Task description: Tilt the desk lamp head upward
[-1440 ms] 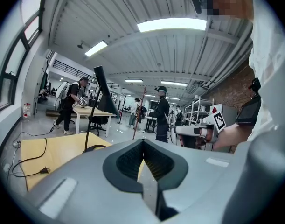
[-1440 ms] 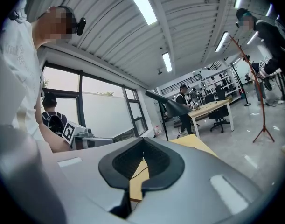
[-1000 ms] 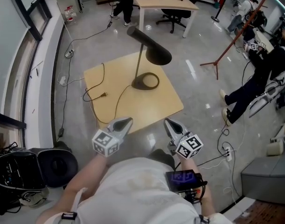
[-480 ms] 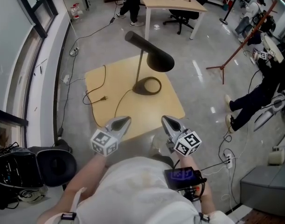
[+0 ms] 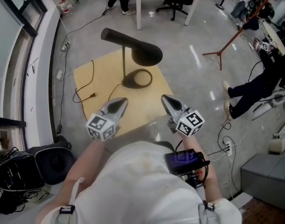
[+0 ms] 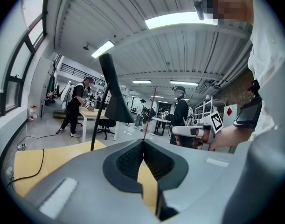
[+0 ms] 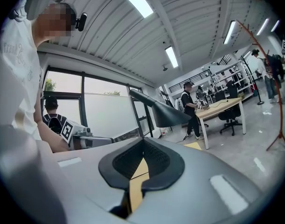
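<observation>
One lamp, one table (yellow), two hand-held grippers.

Bright, even indoor light; clear head view, strongly fisheye gripper views.
Light comes chiefly from the ceiling strip lights, which burn out to plain white in both gripper views; daylight enters through the windows, pale and washed out. Against them the desk lamp head reads as a dark shape. The glossy floor carries white glare streaks. Shadows are soft and faint. The head view is sharp, without visible motion blur. Each gripper view is circular with black corners; ceiling ribs and window frames bow toward the rim, where detail darkens.
</observation>
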A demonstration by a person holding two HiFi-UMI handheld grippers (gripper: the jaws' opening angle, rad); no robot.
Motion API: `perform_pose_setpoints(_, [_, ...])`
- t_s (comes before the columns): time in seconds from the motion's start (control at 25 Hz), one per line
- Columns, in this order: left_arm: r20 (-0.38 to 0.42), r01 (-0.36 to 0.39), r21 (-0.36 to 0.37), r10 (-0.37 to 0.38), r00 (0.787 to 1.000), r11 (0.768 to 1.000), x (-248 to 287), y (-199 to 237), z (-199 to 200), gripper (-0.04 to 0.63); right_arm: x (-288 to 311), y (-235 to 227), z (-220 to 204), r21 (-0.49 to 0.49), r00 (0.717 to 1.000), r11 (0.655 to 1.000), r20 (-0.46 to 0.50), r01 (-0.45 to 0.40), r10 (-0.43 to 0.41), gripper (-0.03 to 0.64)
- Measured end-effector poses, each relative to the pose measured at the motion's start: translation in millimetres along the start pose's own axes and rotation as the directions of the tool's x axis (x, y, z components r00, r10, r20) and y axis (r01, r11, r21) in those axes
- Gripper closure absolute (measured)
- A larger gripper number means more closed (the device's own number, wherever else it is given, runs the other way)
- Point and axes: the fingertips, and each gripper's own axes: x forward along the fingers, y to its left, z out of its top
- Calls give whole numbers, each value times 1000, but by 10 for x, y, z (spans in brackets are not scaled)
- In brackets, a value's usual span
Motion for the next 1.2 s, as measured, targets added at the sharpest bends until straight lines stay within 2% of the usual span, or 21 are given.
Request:
perform_pose_setpoints(0.24, [11, -12, 20, 12, 1000, 1000, 340, -37, 248, 594, 83, -305, 227, 0, 1000, 1000, 10, -22, 22, 606])
perform_pose_setpoints(0.56, [8, -49, 46, 49, 999, 998, 520, 19, 368, 594, 270, -556, 389, -11, 997, 997, 31, -72, 72, 606])
perform_pose_setpoints(1.2, [-1, -91, 15, 91, 996, 996, 894, 143, 435, 594, 511, -928, 450, 0, 993, 993, 4, -121, 121, 604])
